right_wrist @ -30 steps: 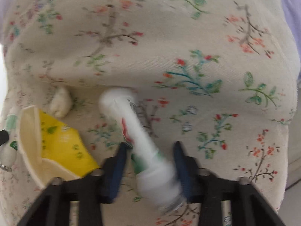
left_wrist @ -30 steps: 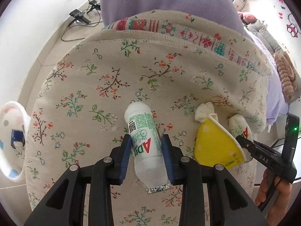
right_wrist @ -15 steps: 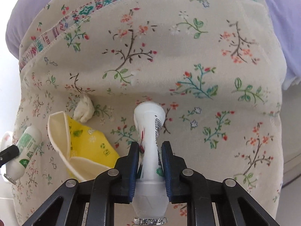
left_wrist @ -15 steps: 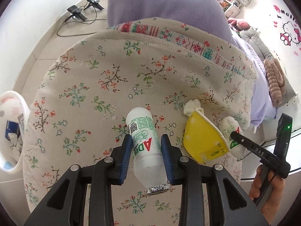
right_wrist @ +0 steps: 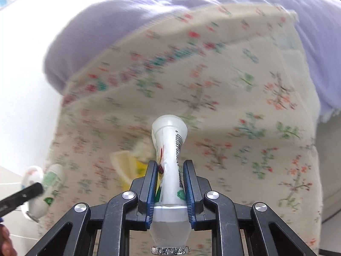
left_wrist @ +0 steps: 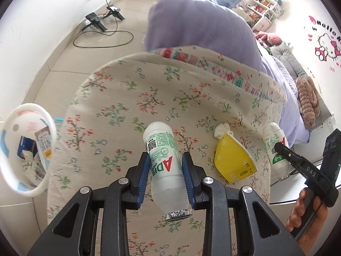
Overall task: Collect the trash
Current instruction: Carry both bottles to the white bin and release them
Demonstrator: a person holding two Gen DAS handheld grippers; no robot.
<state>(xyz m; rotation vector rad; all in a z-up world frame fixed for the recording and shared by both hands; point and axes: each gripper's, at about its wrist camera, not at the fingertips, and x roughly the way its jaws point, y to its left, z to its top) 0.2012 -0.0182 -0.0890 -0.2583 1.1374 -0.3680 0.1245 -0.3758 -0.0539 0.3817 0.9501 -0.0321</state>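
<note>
left gripper (left_wrist: 165,169) clamps milk bottle (left_wrist: 165,160) | right gripper (right_wrist: 170,180) squeezes second bottle (right_wrist: 170,162) | bin (left_wrist: 27,153) at 9 o'clock

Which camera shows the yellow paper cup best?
The left wrist view: the yellow paper cup lies sharp and unhidden on the floral cushion. In the right wrist view it is blurred and mostly behind the right tongs.

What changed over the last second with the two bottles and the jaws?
The right gripper closed on its bottle, squeezing it flat at the middle, and lifted it off the floral cover. The left gripper kept its own bottle clamped and rose with it. The yellow wrapper and crumpled tissue stayed on the cover.
</note>
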